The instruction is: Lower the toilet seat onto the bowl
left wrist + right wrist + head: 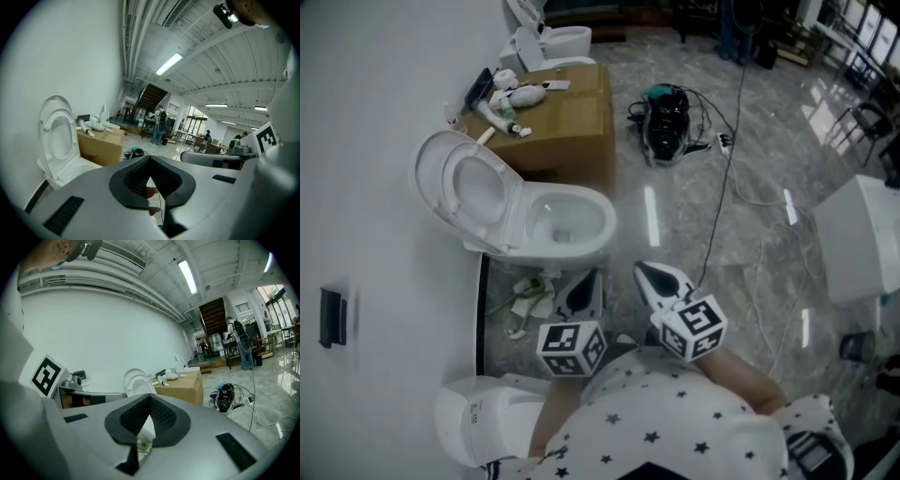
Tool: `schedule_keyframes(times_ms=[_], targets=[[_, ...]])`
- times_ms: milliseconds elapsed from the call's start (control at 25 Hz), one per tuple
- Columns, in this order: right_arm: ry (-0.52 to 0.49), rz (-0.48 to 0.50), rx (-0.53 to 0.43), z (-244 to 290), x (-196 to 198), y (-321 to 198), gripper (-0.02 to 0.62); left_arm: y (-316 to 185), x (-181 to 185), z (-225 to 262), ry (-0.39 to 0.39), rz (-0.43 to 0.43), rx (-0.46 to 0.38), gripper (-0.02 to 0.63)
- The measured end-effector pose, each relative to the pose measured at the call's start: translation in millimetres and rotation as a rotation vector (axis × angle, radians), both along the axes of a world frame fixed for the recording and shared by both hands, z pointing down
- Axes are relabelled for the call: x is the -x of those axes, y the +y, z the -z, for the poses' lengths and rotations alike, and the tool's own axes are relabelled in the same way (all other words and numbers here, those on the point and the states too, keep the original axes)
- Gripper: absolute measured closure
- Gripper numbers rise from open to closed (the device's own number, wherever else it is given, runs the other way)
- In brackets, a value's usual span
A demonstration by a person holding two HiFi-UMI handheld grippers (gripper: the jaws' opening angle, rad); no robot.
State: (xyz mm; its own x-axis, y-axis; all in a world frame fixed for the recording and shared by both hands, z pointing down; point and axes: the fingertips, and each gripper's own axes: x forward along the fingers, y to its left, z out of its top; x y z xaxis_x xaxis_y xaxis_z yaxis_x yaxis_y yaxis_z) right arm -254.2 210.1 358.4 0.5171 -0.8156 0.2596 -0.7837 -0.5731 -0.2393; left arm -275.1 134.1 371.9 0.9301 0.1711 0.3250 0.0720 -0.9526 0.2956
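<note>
Hovering with jaws pressed together and empty, the left gripper [581,286] and right gripper [654,278] sit well apart from the toilet seat [508,187], upright behind the bowl [581,202], where a closed-tip nudge could let it slam.

Probably a test hall or lab, not a bathroom. A toilet [567,225] stands beside a cardboard box [572,131] on polished floor [769,122], cables [724,183] trailing under strip lights [168,64].

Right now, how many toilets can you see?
2. One toilet stands ahead with its seat up; a second toilet sits past the box. A partly hidden white shape at bottom left might be a third.
</note>
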Motion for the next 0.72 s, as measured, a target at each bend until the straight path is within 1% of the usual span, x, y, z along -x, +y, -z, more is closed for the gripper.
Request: schedule_keyframes(times_ms=[160,280,440,720], targets=[[-0.007,0.003,-0.005,-4,-15,1,0.589,1,-14,-1,-0.001,0.006,0.002,0.607],[0.004,0.030,-0.007,-3,-32,-3,0.589,-1,-30,-3,-0.004,0.027,0.004,0.607],[0.014,0.061,0.005,0,-63,-5,0.589,-4,-59,-1,-0.005,0.059,0.016,0.607],[0.020,0.095,0.017,6,-122,-7,0.589,-6,-113,6,0.002,0.098,0.010,0.607]])
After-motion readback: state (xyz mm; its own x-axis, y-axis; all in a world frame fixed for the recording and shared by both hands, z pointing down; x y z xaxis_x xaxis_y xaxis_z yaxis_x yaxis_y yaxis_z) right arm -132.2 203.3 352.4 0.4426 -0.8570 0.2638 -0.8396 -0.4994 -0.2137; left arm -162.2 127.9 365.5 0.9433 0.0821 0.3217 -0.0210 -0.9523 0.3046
